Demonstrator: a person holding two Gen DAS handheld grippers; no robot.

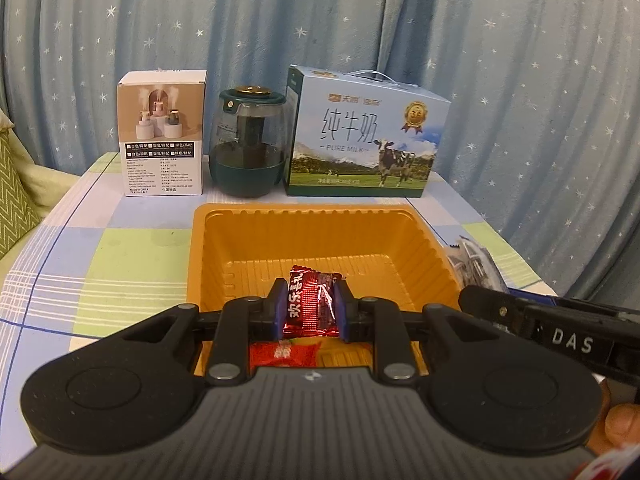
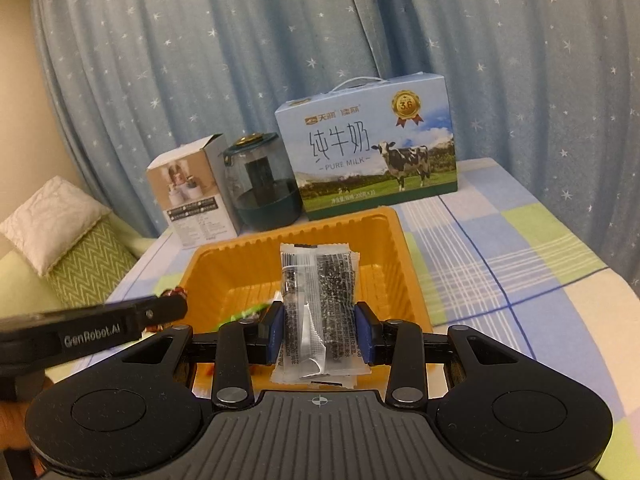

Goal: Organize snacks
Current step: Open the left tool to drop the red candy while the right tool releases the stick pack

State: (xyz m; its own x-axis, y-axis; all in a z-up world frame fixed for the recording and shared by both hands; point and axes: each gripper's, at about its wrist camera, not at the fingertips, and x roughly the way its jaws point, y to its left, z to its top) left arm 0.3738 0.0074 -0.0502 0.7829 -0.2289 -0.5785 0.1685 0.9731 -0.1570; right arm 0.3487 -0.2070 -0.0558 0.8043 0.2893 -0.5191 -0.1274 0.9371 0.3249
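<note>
Left gripper [image 1: 308,306] clenched on a red foil candy [image 1: 310,300] and right gripper [image 2: 320,326] clenched on a clear black-speckled packet [image 2: 318,300], both over the orange tray [image 1: 224,248]; crowded jaws risk collision, spilling either of the 2 snacks outside.

Blue curtain [image 1: 360,20] with small white stars, hanging in folds across the whole back. Counter [image 1: 120,248] covered with a checked cloth [image 2: 520,272] in blue, green and white, crossed by thin dark lines. Green zigzag cushion [image 2: 88,264] at left, with a white quilted pillow [image 2: 52,220] on top. Cream wall [image 2: 16,60] at far left. Dim, even indoor light.
</note>
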